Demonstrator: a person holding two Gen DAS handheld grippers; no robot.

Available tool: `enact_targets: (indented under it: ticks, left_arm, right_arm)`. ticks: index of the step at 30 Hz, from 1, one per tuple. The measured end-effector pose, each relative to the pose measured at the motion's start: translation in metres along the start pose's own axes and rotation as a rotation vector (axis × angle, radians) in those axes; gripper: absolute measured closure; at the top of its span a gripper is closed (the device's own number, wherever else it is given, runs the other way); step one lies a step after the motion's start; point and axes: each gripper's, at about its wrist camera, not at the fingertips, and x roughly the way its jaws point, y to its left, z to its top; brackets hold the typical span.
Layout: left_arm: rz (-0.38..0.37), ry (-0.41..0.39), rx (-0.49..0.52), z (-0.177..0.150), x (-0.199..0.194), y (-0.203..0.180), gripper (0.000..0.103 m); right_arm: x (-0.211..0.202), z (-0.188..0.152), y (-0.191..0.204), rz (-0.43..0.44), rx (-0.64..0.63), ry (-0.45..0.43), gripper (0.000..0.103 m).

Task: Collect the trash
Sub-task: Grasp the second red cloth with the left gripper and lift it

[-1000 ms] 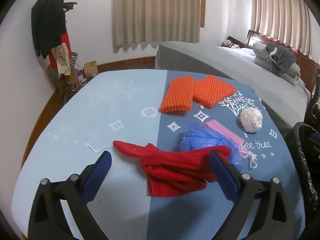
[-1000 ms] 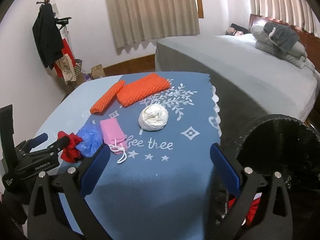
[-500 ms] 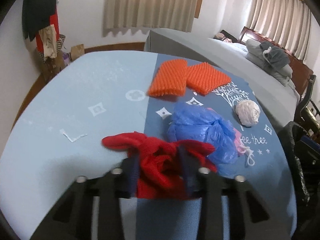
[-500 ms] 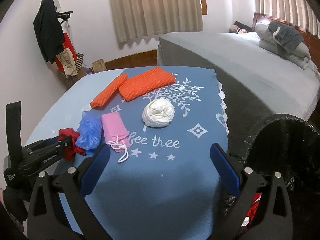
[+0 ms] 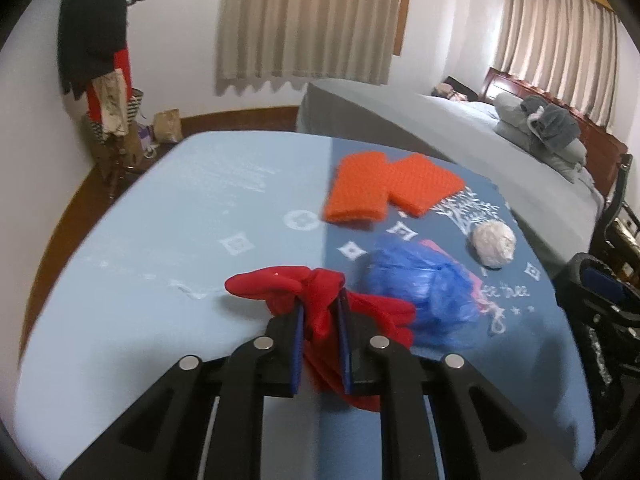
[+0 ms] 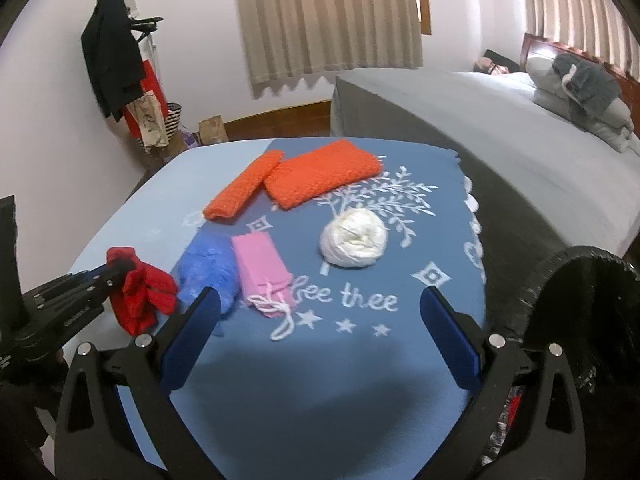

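My left gripper (image 5: 320,312) is shut on a crumpled red cloth (image 5: 296,284) and holds it a little above the blue tablecloth (image 5: 160,240). In the right wrist view the cloth (image 6: 142,292) hangs from the left gripper (image 6: 124,270). My right gripper (image 6: 318,312) is open and empty over the table's near edge. On the table lie a crumpled blue plastic bag (image 6: 208,268), a pink bag with a white cord (image 6: 262,268), a white wad (image 6: 354,238) and two orange foam nets (image 6: 320,178).
A black-lined trash bin (image 6: 580,304) stands at the table's right edge, beside my right gripper. A grey bed (image 6: 480,120) lies behind the table. A coat rack (image 6: 116,60) with clothes and bags stands at the back left.
My left gripper closed on the red cloth and lifted it off the table. My right gripper stayed open and shifted little.
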Motion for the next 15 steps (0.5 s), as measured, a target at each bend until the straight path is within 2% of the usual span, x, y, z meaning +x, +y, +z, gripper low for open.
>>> enact_targets:
  ticks: [4,8,9,13,15]
  left_arm:
    - [0.059,0.003,0.015,-0.003,-0.006,0.021,0.088]
    - [0.066,0.035,0.018,-0.01,0.001,0.03,0.087]
    - [0.068,0.046,0.013,-0.011,0.003,0.032,0.083]
    - [0.075,0.046,0.004,-0.015,0.007,0.031,0.051]
    - [0.084,0.052,0.009,-0.015,0.011,0.03,0.044]
  right_arm:
    - [0.005,0.003,0.013,0.019,-0.021,0.001,0.006]
    - [0.011,0.003,0.024,0.032,-0.038,0.009,0.006]
    - [0.013,0.003,0.025,0.033,-0.04,0.012,0.006]
    - [0.016,0.003,0.03,0.034,-0.048,0.021,0.006]
    - [0.016,0.003,0.03,0.032,-0.05,0.023,0.006]
